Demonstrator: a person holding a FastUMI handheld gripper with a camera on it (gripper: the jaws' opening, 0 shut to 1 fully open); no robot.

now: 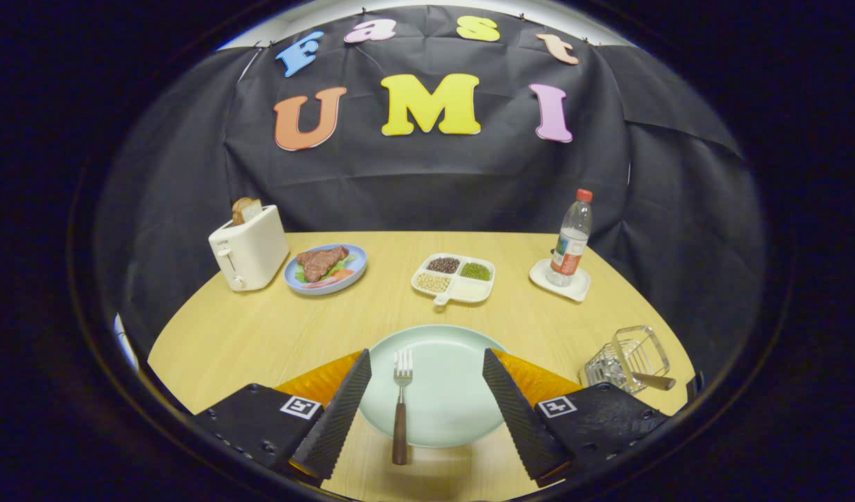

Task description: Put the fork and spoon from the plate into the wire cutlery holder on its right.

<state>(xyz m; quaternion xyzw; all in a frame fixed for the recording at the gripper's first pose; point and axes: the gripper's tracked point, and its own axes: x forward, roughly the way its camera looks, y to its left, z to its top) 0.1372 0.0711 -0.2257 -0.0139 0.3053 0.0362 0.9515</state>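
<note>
My jaws stand wide open, and the gripper holds nothing; the two ribbed fingers flank the pale green plate that sits at the table's near edge. Between the fingers lies the fork, tines pointing away from me on the plate, its brown handle hanging over the plate's near rim onto the table.

Off to the right, near the table's right edge, the wire cutlery holder looks tipped on its side, though I cannot be sure. A brown handle pokes out of it, which I take to be the spoon, so I judge half the job done. The fork is left: grasp it, carry it right, drop it in.

Farther on, mid-table, sits a divided dish of beans. Toward the far edge are a blue plate of food, a toaster at the far left, and a water bottle on a coaster at the far right.
</note>
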